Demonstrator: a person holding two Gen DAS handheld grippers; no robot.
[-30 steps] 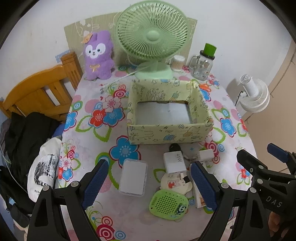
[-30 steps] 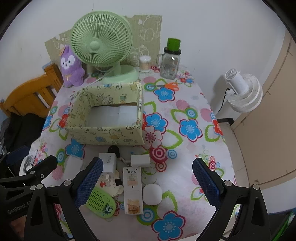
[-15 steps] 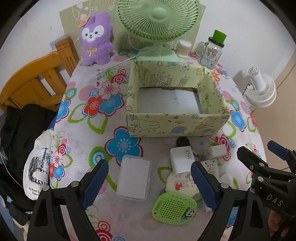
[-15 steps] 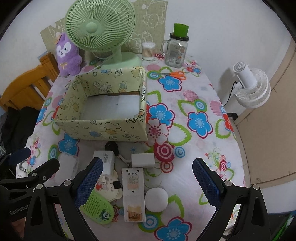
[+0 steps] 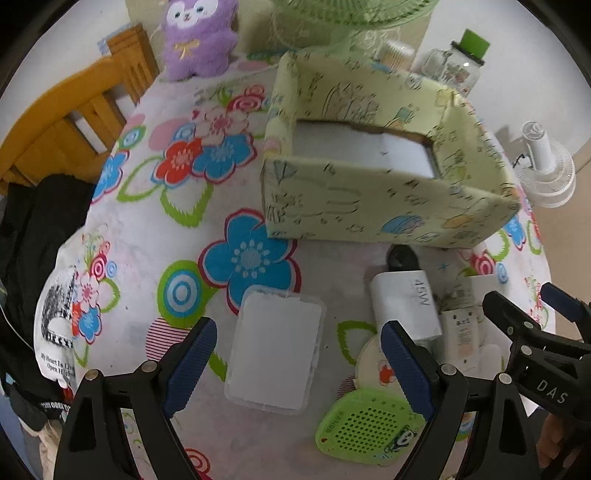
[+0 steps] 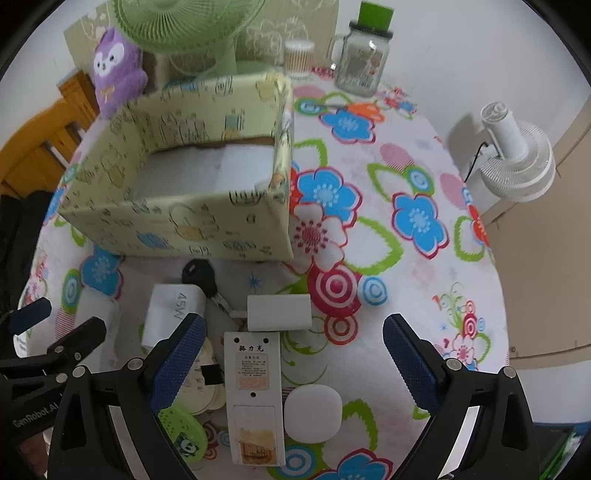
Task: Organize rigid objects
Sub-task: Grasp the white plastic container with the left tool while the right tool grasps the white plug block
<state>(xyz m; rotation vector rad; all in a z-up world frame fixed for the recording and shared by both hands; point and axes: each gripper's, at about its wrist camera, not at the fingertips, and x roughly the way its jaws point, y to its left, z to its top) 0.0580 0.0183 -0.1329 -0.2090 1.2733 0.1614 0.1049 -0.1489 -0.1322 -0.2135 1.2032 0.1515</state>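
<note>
Several small rigid objects lie clustered on the flowered tablecloth (image 6: 406,280), just in front of the open green patterned box (image 6: 177,225): a white 45W charger (image 6: 173,310), a black key (image 6: 201,277), a small white block (image 6: 279,313), a tall white labelled device (image 6: 253,387), a rounded white puck (image 6: 314,411), a green perforated disc (image 5: 364,428) and a clear lidded case (image 5: 277,350). Left gripper (image 5: 295,369), jaws wide apart, hovers over the clear lidded case and grips nothing. Right gripper (image 6: 291,365), jaws likewise wide, hovers above the tall white labelled device and the rounded white puck, empty. Behind the box: a purple plush (image 6: 116,70), a green fan (image 6: 184,29), a glass jar (image 6: 364,62). A white fan (image 6: 517,158) stands off the table, at right.
</note>
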